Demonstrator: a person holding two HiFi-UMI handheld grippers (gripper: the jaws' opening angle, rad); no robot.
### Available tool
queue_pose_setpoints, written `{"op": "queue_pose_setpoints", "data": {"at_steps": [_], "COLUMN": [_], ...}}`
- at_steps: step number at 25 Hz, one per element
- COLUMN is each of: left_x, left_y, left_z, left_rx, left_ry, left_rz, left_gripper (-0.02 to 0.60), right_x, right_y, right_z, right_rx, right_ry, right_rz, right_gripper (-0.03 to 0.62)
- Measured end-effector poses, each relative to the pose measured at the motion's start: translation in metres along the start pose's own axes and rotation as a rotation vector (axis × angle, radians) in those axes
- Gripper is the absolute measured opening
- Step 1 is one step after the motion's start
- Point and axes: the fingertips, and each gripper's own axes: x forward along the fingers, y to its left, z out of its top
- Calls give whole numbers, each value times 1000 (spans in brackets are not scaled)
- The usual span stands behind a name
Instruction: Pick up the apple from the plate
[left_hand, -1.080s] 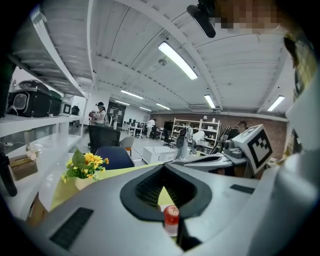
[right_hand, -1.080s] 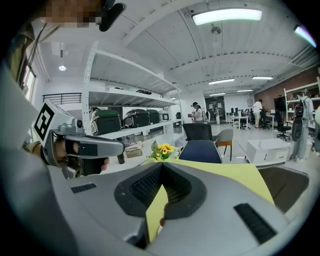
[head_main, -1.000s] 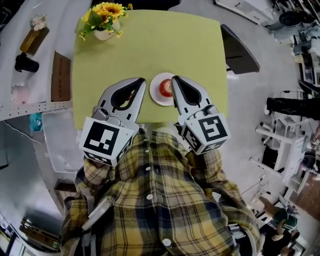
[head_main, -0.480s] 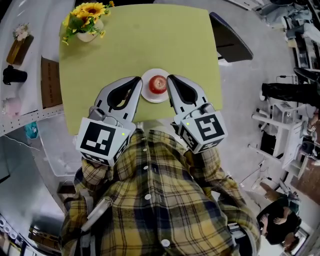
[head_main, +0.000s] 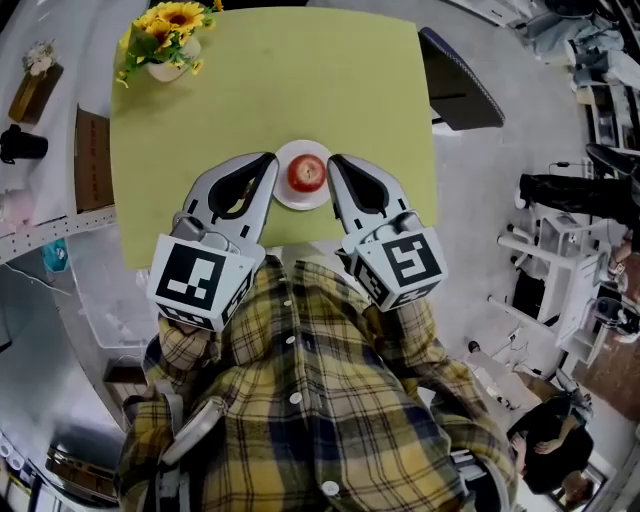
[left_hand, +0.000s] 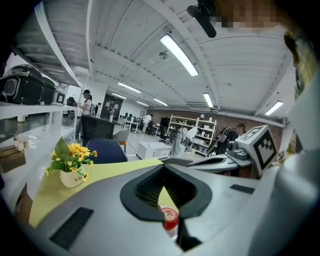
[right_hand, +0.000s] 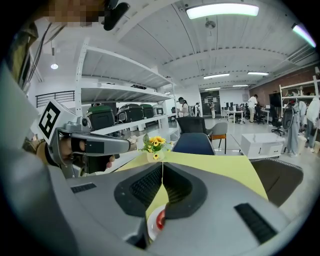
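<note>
One apple (head_main: 306, 173) on one plate (head_main: 300, 202) between two tongs (head_main: 268, 160) (head_main: 334, 162).

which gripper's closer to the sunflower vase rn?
Left. The left gripper sits left of the plate, on the side of the sunflower vase at the table's far-left corner; the right gripper sits right of the plate, farther off.

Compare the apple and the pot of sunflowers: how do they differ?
The apple is red and round; the pot of sunflowers is white, with yellow blooms. The apple lies on a plate by the near edge of the table, between the left hand-held gripper and the right hand-held gripper; the pot of sunflowers stands at the far left corner. Both sit on the green table, ungripped.
</note>
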Motion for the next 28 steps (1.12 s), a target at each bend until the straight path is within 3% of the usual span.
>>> {"op": "queue_pose_setpoints", "data": {"at_steps": [7,9,28], "left_x": [8,9,28], "left_y": [7,11,19], "left_z": [-11,-18,-76], "left_rx": [-17,-27,-61], "left_ry": [27,36,137], "left_rz": [9,8,-16], "left_gripper": [6,6,6], "right_x": [9,14,32], "right_y": [-6,-6,-5], "right_z": [-12,-20,-89], "right_rx": [15,29,50], "right_ry": [26,44,157], "right_rz": [36,43,106], "right_gripper": [5,51,281]}}
